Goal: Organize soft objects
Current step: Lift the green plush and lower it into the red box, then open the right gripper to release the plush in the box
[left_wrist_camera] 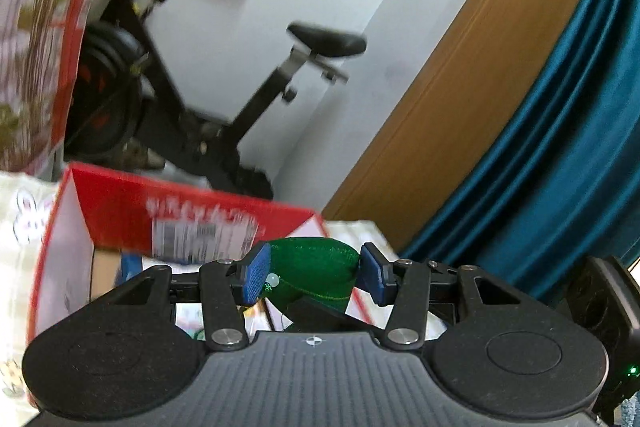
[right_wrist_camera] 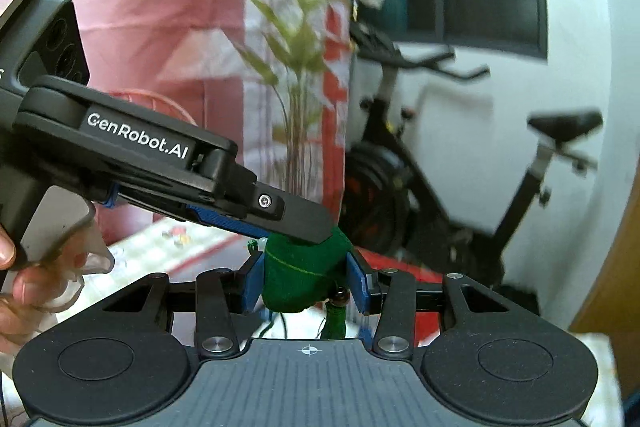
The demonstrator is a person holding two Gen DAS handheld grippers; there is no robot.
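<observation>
A green cloth pouch [left_wrist_camera: 316, 269] with thin yellow stitching is held between both grippers in mid-air. My left gripper [left_wrist_camera: 316, 273] is shut on it, blue pads [left_wrist_camera: 256, 277] pressing its sides. In the right wrist view the same green pouch [right_wrist_camera: 304, 277] sits between my right gripper's [right_wrist_camera: 306, 283] blue pads, shut on it; a green tassel with a dark bead [right_wrist_camera: 340, 303] hangs below. The left gripper [right_wrist_camera: 308, 227] comes in from the left and pinches the pouch's top.
An open red cardboard box [left_wrist_camera: 120, 219] lies just ahead and below on a pale patterned cloth [left_wrist_camera: 16, 227]. Behind it stand a black exercise bike [left_wrist_camera: 200, 99], a white wall, a wooden panel, teal curtains [left_wrist_camera: 560, 131] and a plant [right_wrist_camera: 296, 59].
</observation>
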